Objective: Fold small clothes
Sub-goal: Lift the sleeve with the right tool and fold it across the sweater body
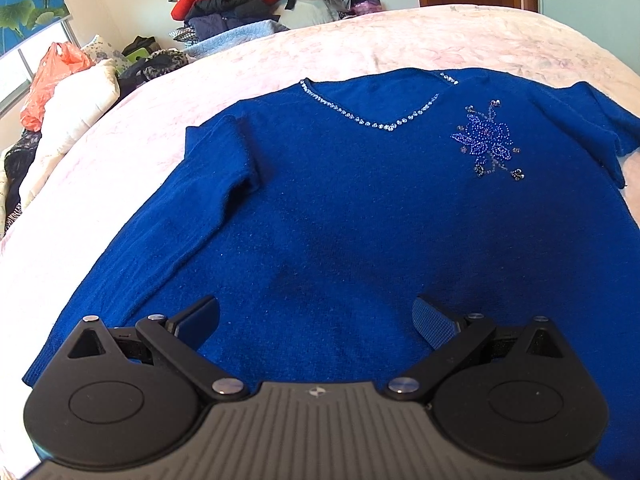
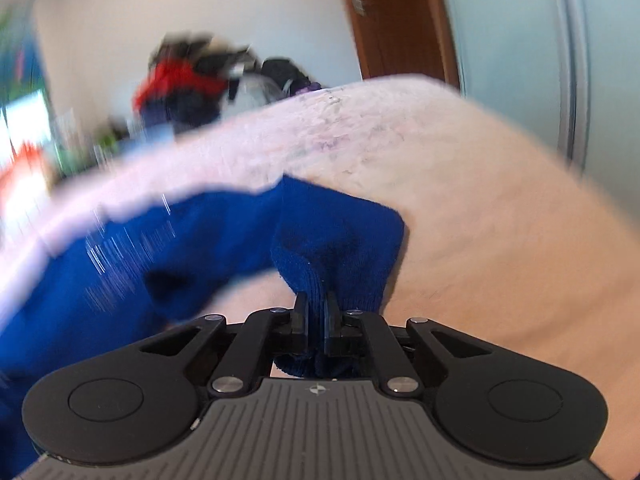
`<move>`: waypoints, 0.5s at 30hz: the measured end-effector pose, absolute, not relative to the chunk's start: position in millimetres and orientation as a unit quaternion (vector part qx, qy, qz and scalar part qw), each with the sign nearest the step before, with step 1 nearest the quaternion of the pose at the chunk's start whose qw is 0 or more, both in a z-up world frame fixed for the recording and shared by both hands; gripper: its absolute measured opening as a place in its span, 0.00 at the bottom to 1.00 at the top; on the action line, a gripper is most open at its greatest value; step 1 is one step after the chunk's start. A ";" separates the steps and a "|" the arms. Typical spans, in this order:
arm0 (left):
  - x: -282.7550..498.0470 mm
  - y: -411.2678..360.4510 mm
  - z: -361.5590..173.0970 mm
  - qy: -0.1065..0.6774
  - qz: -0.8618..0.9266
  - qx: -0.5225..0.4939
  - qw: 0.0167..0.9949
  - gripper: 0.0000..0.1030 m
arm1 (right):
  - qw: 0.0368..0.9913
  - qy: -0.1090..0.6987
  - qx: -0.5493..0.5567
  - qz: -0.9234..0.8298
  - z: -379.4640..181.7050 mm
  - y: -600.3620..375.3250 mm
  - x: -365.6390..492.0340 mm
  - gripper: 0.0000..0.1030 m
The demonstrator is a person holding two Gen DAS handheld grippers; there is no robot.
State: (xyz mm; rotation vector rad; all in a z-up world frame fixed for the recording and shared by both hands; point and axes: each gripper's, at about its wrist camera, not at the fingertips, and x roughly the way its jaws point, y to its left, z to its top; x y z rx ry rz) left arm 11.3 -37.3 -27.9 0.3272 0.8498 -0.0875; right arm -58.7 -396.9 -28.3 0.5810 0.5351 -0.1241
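Right gripper [image 2: 318,304] fingers [image 2: 301,312] pinch blue sweater [image 2: 340,236] sleeve.

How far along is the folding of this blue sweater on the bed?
Done: the sweater lies spread face up on the bed. In hand: the right tool is shut on a sleeve cuff; the left tool is open above the hem. Left: every fold.

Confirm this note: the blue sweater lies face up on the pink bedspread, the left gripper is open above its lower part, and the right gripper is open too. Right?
Not quite. The right gripper is shut on the blue sweater's sleeve, as the right wrist view shows. The rest stands.
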 end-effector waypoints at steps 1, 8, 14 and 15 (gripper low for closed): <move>11.5 -37.1 -28.2 0.411 -0.042 0.159 0.897 1.00 | 0.906 0.242 0.343 -0.048 -30.8 -412.7 -62.7 0.09; 13.9 -37.2 -29.5 0.413 -0.037 0.162 0.895 1.00 | 0.780 0.085 0.620 -0.017 -62.1 -489.7 -102.1 0.10; 15.7 -35.2 -30.5 0.415 -0.035 0.161 0.895 1.00 | 0.726 -0.033 0.684 -0.058 -68.9 -524.7 -145.8 0.10; 16.0 -34.7 -30.6 0.415 -0.035 0.161 0.895 1.00 | 0.723 -0.045 0.686 -0.067 -68.3 -529.7 -152.0 0.10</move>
